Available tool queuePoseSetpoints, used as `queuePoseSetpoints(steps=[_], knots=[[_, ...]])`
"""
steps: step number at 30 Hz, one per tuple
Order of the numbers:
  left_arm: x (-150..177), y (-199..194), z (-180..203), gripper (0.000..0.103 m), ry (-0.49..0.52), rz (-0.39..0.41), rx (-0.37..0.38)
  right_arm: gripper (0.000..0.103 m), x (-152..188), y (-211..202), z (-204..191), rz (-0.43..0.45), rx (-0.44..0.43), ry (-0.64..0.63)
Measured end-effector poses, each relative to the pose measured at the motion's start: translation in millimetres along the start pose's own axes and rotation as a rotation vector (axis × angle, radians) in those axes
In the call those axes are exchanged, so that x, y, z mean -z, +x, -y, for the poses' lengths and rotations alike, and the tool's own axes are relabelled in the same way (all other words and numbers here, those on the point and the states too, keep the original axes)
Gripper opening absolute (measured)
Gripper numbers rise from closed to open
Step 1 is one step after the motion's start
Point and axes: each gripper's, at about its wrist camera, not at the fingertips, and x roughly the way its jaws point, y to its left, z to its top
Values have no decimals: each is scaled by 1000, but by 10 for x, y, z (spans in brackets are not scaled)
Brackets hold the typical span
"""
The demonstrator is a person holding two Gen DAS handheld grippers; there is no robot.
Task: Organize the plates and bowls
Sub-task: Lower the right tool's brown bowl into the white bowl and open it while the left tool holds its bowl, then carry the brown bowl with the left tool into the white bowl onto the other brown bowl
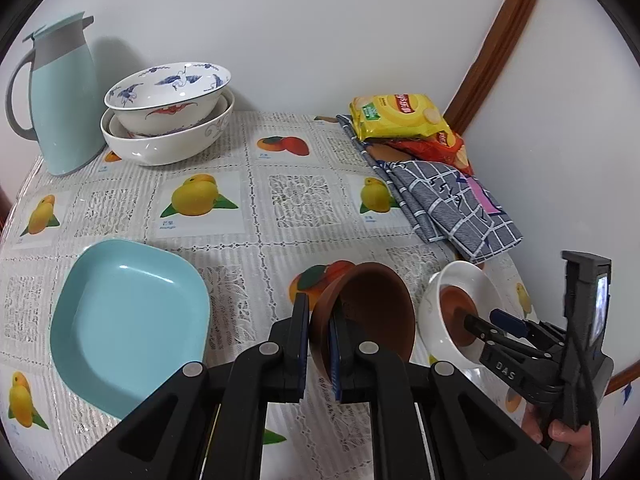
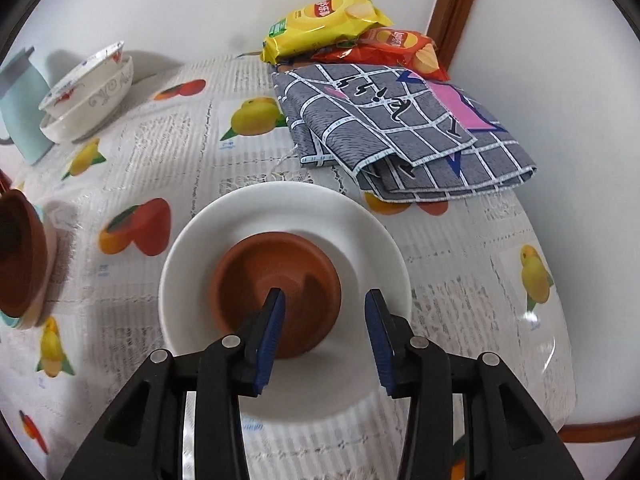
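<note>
My left gripper (image 1: 319, 308) is shut on the rim of a brown bowl (image 1: 368, 308), holding it tilted above the tablecloth; the same bowl shows at the left edge of the right wrist view (image 2: 16, 252). To its right a second, smaller brown bowl (image 2: 272, 264) sits inside a white bowl (image 2: 280, 208). My right gripper (image 2: 325, 300) is open over them, one finger inside the brown bowl and the other outside its rim, and neither pad presses on it. In the left wrist view the right gripper (image 1: 482, 318) reaches into the white bowl (image 1: 468, 280). A light blue square plate (image 1: 128, 320) lies at the near left.
Two white patterned bowls (image 1: 168, 92) are stacked at the back left beside a pale blue jug (image 1: 64, 100). Yellow and red snack bags (image 1: 396, 116) and a folded grey checked cloth (image 1: 448, 200) lie at the back right, by the wall. The table edge runs near the white bowl.
</note>
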Motion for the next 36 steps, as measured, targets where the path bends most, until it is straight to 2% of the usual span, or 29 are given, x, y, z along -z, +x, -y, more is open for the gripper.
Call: queuePoseSetpoints(steps=[6,15,27,36], knots=[[36,-77,115,9,12,7,8,41,110,-327,132,64,-45,43],[120,-90,378,9,27,1,21,41,302,-727,468,156,-64,113],[145,41,815,9,68,-14,62,41,573,-760,923,170,-54,180],[167,338,1142,9,95,-61,71,41,756,-678,1234,163,-46,232]])
